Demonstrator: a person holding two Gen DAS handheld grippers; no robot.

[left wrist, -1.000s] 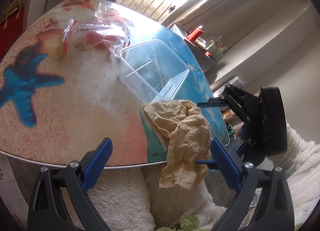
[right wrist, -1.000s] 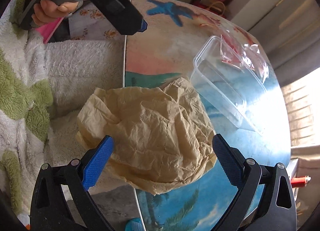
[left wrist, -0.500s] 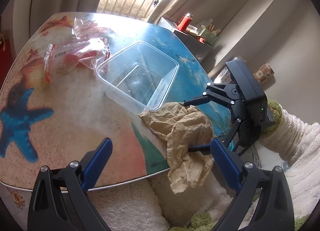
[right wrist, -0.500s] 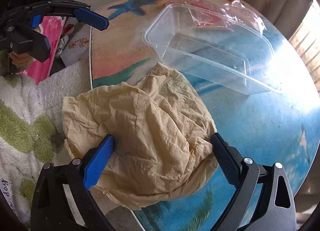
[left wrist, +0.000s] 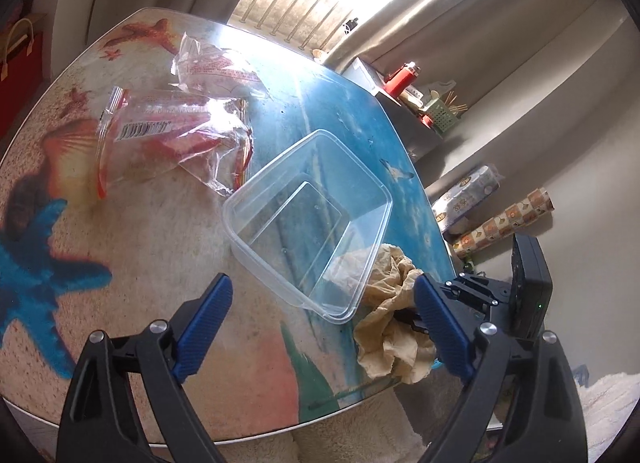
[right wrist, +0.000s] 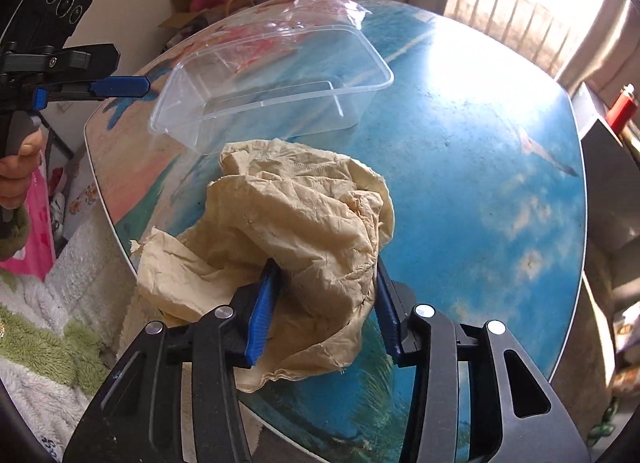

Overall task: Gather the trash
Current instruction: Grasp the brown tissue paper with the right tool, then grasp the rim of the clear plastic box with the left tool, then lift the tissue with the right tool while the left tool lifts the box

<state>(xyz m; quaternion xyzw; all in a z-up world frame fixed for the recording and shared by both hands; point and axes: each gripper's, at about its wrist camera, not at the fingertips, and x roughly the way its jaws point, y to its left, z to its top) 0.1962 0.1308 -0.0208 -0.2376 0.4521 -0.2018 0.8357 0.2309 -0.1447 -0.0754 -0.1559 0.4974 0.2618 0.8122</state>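
The right tool [right wrist: 324, 303] has just been closing; its pads now pinch the crumpled paper [right wrist: 288, 223] at the worktop [right wrist: 480, 183] edge, lower centre. The left tool [left wrist: 320, 327] hangs wide, empty, before the tub [left wrist: 308, 219]. Step: grasping. Next: lift the paper clear.
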